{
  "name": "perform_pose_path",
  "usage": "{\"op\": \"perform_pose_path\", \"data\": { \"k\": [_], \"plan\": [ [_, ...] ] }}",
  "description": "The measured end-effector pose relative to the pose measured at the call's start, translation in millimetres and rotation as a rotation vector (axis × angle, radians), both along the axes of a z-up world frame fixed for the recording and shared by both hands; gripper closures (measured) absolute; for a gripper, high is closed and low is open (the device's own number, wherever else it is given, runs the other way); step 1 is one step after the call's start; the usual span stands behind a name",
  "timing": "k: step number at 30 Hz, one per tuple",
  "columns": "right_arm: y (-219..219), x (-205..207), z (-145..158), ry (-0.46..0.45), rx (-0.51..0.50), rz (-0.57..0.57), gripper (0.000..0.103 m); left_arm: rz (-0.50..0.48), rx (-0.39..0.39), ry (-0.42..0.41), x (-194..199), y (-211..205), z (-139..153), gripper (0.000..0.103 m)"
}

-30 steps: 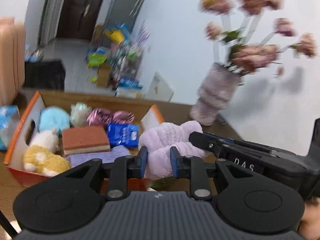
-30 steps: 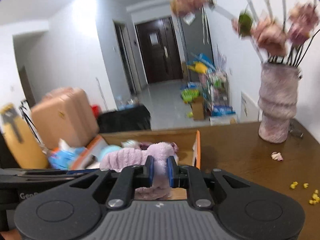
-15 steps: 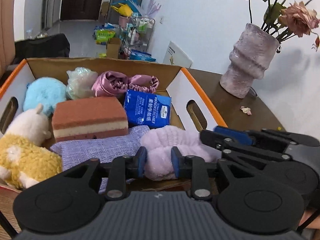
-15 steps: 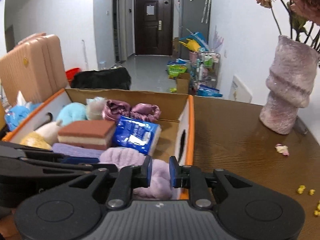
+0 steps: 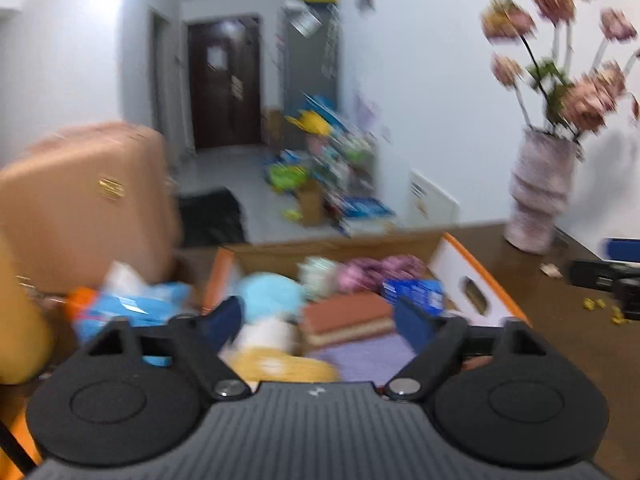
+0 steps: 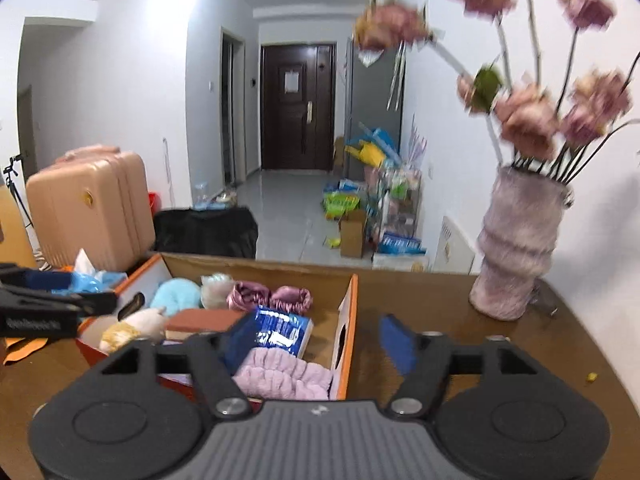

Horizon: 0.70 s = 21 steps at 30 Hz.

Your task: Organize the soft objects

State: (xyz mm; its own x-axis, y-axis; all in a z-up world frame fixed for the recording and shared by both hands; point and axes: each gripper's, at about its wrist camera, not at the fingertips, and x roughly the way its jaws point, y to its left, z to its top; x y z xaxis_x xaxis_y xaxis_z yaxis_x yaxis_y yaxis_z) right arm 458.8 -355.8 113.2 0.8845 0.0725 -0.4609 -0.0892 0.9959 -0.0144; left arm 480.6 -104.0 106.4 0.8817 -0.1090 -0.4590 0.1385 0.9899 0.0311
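Fluffy lilac headband (image 6: 286, 376) lying in near right corner of orange-edged cardboard box (image 6: 347, 332), beside blue tissue pack (image 6: 282, 330), right gripper (image 6: 316, 346) above it, jaws opening, nothing between them, left gripper (image 5: 320, 320) likewise opening and empty, vase (image 6: 516, 252) on brown table (image 6: 440, 308).

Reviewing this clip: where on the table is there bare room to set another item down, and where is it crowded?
Bare wood lies between the cardboard box and the vase, in front of the opening right gripper; only small yellow crumbs sit near the edge. The box is packed, the lilac fluffy headband filling its near corner.
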Motion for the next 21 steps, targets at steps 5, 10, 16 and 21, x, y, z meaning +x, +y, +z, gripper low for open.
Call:
{"op": "perform_pose_path", "data": {
  "k": [5,10,16,21],
  "plan": [
    [13,-48,6,-0.165,-0.037,-0.028,0.0,0.122,0.039,-0.153,-43,30,12,0.0],
    [26,-79,2,-0.185,-0.016,-0.044,0.0,0.114,0.029,-0.182,-73,46,20,0.0],
    [40,-109,3,-0.22,0.007,-0.068,0.0,0.102,0.026,-0.234,-109,53,22,0.0],
    [48,-143,-2,-0.243,0.022,-0.076,0.0,0.119,0.043,-0.24,-149,64,10,0.0]
  ]
}}
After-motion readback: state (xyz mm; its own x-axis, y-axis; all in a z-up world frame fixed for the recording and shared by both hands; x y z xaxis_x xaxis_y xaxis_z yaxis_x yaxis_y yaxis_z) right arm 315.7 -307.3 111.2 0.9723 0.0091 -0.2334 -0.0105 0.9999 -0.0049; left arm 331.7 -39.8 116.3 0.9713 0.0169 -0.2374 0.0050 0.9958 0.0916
